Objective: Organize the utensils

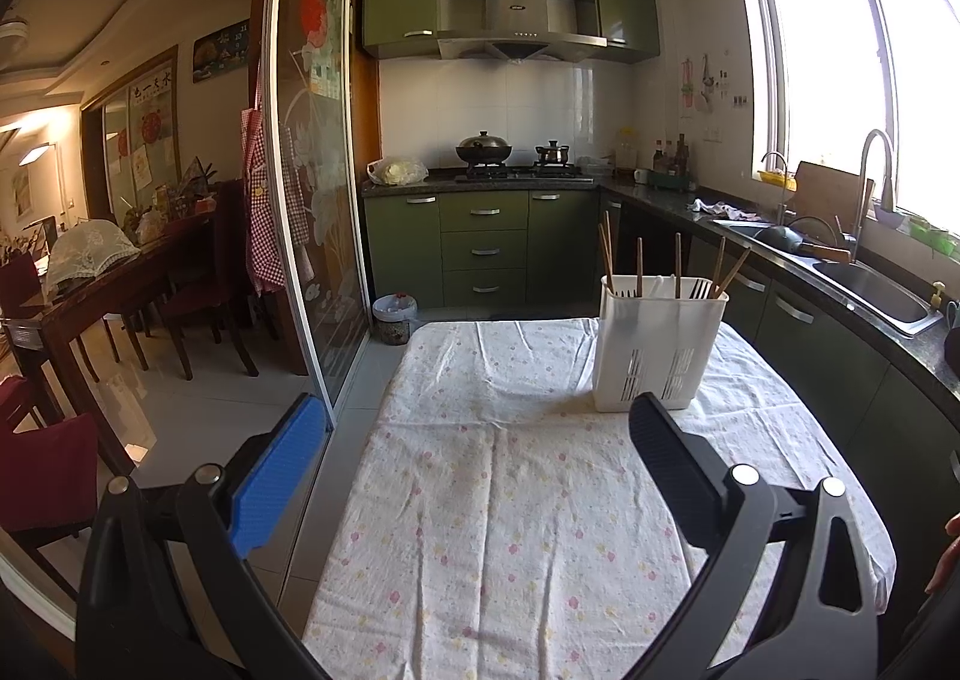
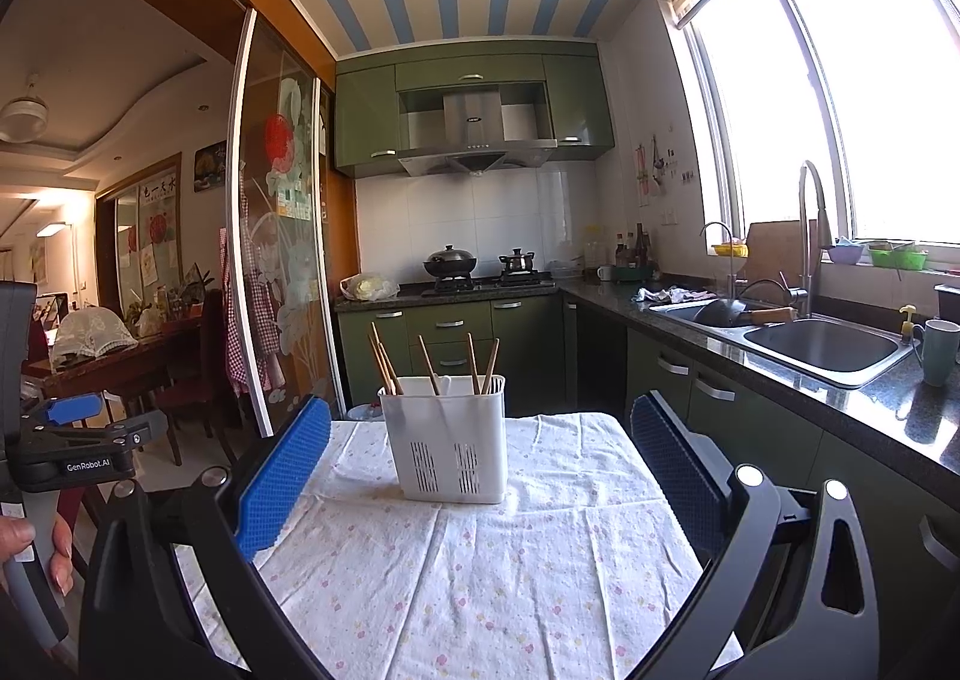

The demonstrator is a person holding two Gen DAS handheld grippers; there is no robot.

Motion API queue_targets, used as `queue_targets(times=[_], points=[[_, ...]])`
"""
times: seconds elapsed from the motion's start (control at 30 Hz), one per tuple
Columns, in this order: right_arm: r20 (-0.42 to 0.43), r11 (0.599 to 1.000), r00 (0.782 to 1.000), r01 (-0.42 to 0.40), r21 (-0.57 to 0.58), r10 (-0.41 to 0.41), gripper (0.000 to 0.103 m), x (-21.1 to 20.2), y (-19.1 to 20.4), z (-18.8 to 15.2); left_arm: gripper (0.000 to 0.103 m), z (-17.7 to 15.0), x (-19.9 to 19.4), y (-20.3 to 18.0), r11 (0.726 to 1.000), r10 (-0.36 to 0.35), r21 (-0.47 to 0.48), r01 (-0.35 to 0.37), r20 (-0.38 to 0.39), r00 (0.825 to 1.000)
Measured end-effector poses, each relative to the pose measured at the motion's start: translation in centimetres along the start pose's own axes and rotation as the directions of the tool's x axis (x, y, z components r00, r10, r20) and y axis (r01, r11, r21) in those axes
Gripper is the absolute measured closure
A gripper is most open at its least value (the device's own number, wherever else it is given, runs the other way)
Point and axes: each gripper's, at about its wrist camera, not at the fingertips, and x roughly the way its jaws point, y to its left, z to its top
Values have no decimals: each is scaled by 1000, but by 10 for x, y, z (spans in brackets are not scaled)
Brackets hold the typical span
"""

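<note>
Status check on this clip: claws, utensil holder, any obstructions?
Left claw open, empty. Right claw open, empty. White utensil holder upright on the tablecloth, chopsticks standing inside. Nothing between claws and holder.

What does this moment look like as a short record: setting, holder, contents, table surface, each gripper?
setting: kitchen, green cabinets
holder: white slotted plastic utensil holder, upright on the table
contents: brown wooden chopsticks standing inside; a fork among them
table surface: white floral tablecloth, nothing else lying on it
left gripper: open, empty
right gripper: open, empty, short of the holder
</note>
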Motion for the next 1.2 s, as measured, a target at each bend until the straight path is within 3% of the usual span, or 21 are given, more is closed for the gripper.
queue_targets(times=[0.27,0.43,0.63,0.8,0.93,1.0,1.13,1.2], points=[[-3,1000,1000,-3,-2,3,4,1,0,-1,6,-1,4,4,1000,-24,-2,24,-6,1000],[-10,1000,1000,-2,-3,2,4,3,-1,-2,6,-1,5,-1,999,-1,34,1,-8,1000],[-10,1000,1000,1,-5,-1,4,2,0,-4,6,3,14,7,989,-148,-21,146,-77,986],[-8,1000,1000,0,5,0,4,2,-5,-6,6,6,13,16,985,-164,-53,161,-61,984],[-19,1000,1000,5,10,-5,4,4,-9,-8,6,7,18,14,987,-160,-35,157,-82,984],[-18,1000,1000,7,11,-7,4,3,-10,-8,6,5,21,10,992,-122,-18,121,-106,987],[-14,1000,1000,12,13,-11,4,2,-13,-7,6,2,15,2,999,4,42,-2,-46,999],[-14,1000,1000,12,15,-12,4,1,-14,-7,6,3,11,1,999,8,48,-7,-16,1000]])
